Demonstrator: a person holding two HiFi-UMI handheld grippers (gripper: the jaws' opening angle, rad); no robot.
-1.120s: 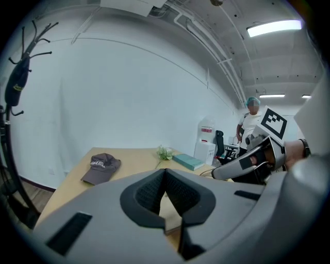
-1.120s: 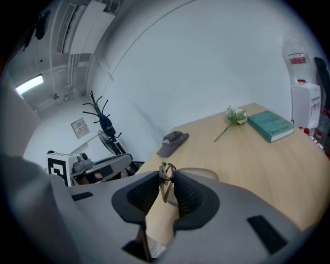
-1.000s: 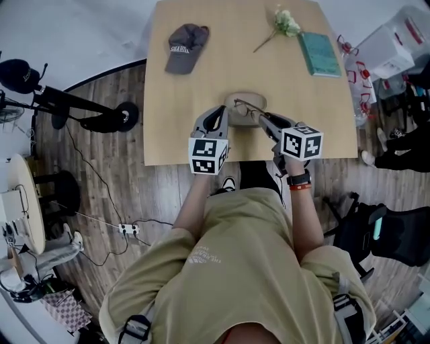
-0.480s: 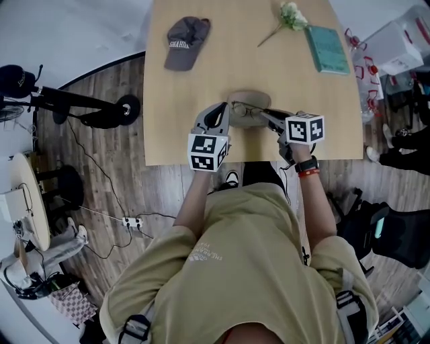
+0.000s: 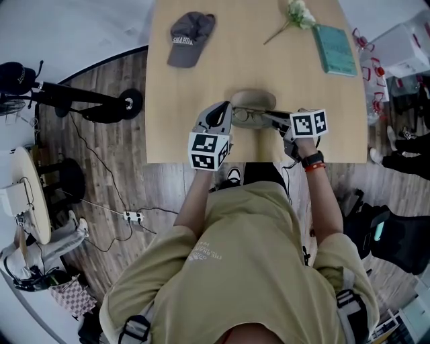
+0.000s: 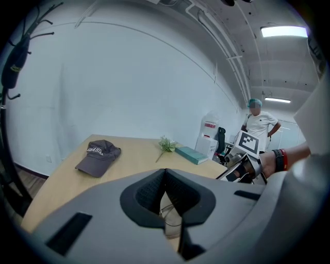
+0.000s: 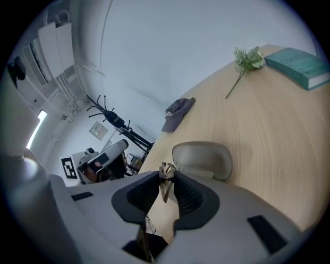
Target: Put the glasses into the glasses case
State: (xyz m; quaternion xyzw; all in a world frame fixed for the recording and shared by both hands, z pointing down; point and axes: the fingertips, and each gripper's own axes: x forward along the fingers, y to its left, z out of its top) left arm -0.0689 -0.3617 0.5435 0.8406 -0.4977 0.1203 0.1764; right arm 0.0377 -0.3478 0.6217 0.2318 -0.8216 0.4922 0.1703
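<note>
The wire-rimmed glasses (image 5: 248,115) hang just over the near half of the open beige glasses case (image 5: 252,99) at the table's front. My right gripper (image 5: 270,119) is shut on their right end; in the right gripper view the frame (image 7: 165,179) stands edge-on between the pads, with the case (image 7: 203,154) right behind. My left gripper (image 5: 228,115) sits at the glasses' left end, its jaws closed. A lens (image 6: 171,211) shows in the slot under its tips (image 6: 165,172). The right gripper (image 6: 242,164) shows across from it.
On the wooden table (image 5: 201,87) lie a grey cap (image 5: 190,30) at the far left, a flower sprig (image 5: 297,15) and a teal book (image 5: 334,48) at the far right. A person (image 6: 260,124) stands in the background. The table's front edge runs just under both grippers.
Both grippers have sunk with the glasses, which were above the case's front rim and now sit low over the case. The right gripper has tilted further down.
</note>
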